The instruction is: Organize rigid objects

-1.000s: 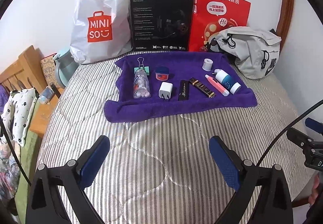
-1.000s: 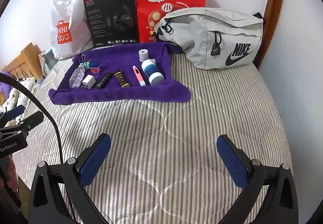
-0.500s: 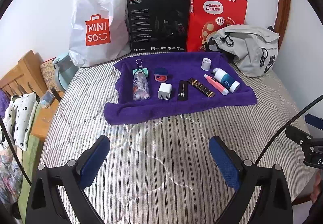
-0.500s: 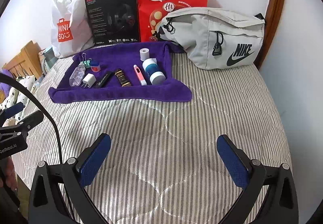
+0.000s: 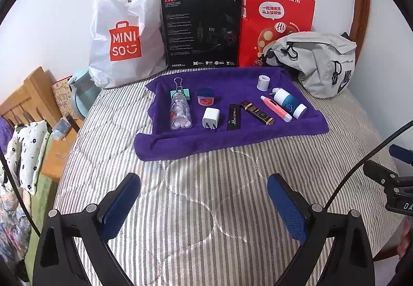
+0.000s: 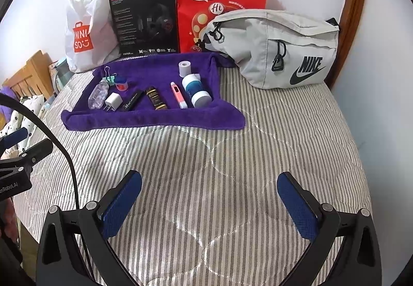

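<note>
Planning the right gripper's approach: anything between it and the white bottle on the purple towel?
Nothing visible. Only bare striped bedding lies between the open right gripper and the white bottle, which lies at the towel's right end.

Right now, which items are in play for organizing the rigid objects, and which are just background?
In play, all on the purple towel:
clear bottle, binder clip, small jar, white charger, black stick, dark gold-trimmed tube, pink pen, blue-white bottle, white roll.

Background:
Miniso bag, black headset box, red paper bag, grey waist bag.
</note>
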Demonstrator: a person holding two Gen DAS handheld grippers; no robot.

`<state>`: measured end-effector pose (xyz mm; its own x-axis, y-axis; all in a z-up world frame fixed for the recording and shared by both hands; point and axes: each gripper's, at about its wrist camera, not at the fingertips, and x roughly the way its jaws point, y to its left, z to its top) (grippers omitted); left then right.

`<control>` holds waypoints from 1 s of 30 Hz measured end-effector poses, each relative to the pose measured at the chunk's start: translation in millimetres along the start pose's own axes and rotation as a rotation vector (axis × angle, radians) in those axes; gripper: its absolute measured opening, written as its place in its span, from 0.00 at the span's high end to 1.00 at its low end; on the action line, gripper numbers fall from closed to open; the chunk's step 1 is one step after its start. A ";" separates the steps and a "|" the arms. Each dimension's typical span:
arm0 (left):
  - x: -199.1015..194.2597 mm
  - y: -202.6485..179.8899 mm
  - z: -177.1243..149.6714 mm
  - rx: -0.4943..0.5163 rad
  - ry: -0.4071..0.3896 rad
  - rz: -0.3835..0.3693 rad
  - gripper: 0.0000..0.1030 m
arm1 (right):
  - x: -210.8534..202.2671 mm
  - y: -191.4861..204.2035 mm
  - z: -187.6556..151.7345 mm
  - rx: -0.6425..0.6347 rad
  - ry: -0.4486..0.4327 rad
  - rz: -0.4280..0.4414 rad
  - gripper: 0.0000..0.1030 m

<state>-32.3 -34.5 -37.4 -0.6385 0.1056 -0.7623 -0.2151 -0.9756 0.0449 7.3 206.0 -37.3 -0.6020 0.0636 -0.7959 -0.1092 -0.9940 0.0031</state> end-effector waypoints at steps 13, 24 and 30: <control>-2.2 -0.5 1.7 0.008 -0.002 0.007 0.03 | 0.0 0.4 0.2 -0.006 0.002 -0.004 0.00; -4.2 2.0 2.9 0.006 -0.003 0.008 0.03 | 1.4 1.6 1.0 -0.014 0.007 -0.005 0.00; -3.2 4.9 3.1 0.008 0.000 0.007 0.03 | -0.5 1.4 1.2 -0.016 0.000 -0.005 0.00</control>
<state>-33.5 -39.1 -32.7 -0.6398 0.0987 -0.7622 -0.2164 -0.9747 0.0554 6.5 204.7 -36.2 -0.6016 0.0682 -0.7959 -0.0992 -0.9950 -0.0102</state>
